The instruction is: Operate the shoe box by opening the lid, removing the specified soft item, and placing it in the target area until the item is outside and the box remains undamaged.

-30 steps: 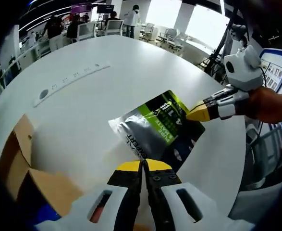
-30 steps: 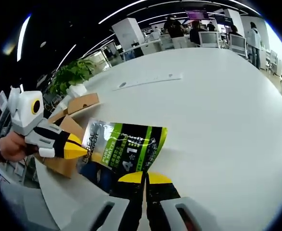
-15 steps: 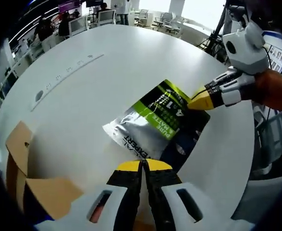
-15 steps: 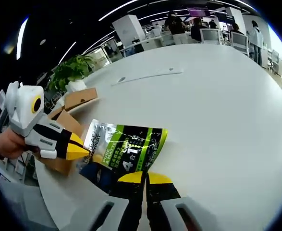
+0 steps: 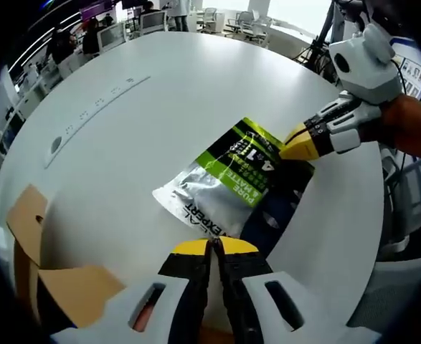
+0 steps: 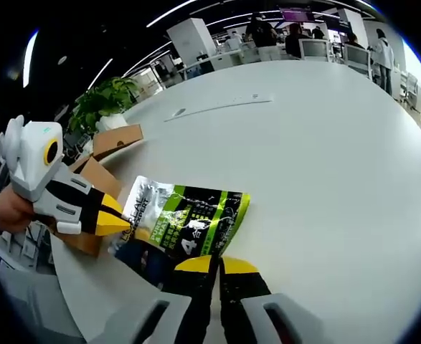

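A soft pouch (image 5: 228, 179), silver, green and black with printed lettering, is stretched between both grippers just above the round white table (image 5: 160, 86). My left gripper (image 5: 211, 247) is shut, its yellow tips at the pouch's near edge. The right gripper (image 5: 295, 147) comes in from the right, shut on the opposite corner. In the right gripper view, my right gripper (image 6: 217, 264) is shut on the pouch (image 6: 185, 218), and the left gripper (image 6: 117, 222) pinches its silver end. The brown cardboard shoe box (image 6: 99, 179) stands open behind the left gripper, with its flaps (image 5: 59, 283) raised.
A long white strip (image 5: 95, 107) lies across the far side of the table. A potted plant (image 6: 106, 104) stands past the box. People, chairs and desks fill the room behind. The table's edge (image 5: 339, 236) runs close under the right gripper.
Both grippers keep their hold on the pouch. It has sunk slightly toward the tabletop, and both views have tilted a little downward.
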{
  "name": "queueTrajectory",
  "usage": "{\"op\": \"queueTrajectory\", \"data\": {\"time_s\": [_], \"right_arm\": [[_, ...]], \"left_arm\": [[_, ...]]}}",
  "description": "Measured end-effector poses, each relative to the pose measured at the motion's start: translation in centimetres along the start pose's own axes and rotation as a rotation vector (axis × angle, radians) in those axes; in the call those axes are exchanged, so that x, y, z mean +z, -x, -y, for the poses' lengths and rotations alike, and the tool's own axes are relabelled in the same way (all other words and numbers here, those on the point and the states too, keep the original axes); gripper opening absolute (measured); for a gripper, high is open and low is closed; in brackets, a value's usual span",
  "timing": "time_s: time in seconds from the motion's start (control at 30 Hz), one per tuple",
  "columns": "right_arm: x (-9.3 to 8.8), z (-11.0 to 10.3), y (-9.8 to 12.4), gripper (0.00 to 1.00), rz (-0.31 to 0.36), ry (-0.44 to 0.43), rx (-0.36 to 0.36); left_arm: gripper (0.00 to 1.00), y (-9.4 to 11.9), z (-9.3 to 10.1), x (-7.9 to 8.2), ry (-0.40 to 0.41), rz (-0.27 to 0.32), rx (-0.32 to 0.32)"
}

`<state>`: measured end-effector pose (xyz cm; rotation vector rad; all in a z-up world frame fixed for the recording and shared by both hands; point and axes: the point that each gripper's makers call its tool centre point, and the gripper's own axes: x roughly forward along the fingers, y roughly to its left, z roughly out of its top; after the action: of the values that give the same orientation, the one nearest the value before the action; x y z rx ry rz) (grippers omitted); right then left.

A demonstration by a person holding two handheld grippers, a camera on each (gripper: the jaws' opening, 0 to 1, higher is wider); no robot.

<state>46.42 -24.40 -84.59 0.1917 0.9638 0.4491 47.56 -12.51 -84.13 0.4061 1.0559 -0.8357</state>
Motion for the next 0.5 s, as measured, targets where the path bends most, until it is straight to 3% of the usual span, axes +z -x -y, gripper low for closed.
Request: {"op": "queueTrajectory", "data": {"time_s": [0.27,0.5], "right_arm": [[0.2,0.5,0.4,0.02,0.002,-0.025,-0.008],[0.1,0.7,1.3,0.06,0.004,-0.029,-0.029]], "left_arm": [[0.04,0.1,-0.3,-0.1,0.018,-0.010,0.010],[0.06,1.3,-0.1,0.2,0.052,0.016,-0.001]]}}
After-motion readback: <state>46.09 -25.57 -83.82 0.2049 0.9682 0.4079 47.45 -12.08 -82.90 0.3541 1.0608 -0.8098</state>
